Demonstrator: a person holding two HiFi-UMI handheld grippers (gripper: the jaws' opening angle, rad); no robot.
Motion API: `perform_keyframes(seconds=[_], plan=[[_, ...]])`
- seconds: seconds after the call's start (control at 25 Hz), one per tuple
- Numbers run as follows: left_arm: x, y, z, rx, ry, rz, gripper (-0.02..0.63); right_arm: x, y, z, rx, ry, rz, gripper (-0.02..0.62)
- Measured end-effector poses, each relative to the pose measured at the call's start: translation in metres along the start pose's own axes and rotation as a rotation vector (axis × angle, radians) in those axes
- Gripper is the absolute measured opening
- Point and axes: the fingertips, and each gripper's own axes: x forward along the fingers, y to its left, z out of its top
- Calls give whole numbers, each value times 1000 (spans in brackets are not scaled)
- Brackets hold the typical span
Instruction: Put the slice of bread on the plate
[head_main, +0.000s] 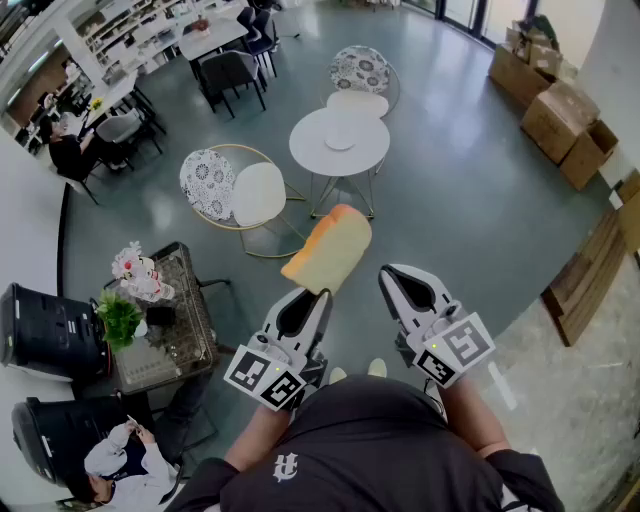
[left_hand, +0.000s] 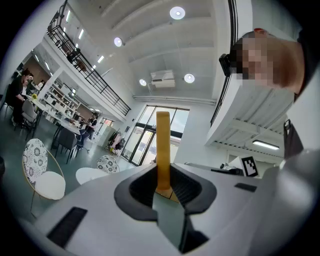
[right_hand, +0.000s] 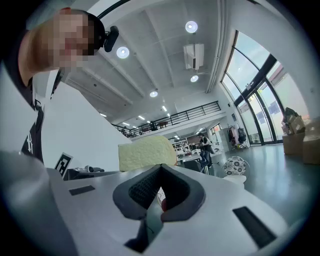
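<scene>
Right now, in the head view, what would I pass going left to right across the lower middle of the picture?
black armchair → green plant → left gripper → right gripper → wooden planks

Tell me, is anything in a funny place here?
Yes: the slice of bread is up in the air over the floor, tilted, pinched by its lower edge in the left gripper. The plate sits apart on the round white table.
</scene>
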Motion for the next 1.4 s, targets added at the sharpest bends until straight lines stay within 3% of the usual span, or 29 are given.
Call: perform_keyframes(seconds=[0.28,0.52,0.68,1.4], plan=[[3,-3,-2,-2,1,2,80,-2,-4,-1,4,5,4,2],[5,-7,-6,4,12,23,80,-6,3,2,38,-12,61,2],[13,-18,-16,1,26,12,80,-23,-2,0,45,-21,45,2],[42,-31,-30,82,24,54,80,-39,-42,-11,69,-71,65,3]])
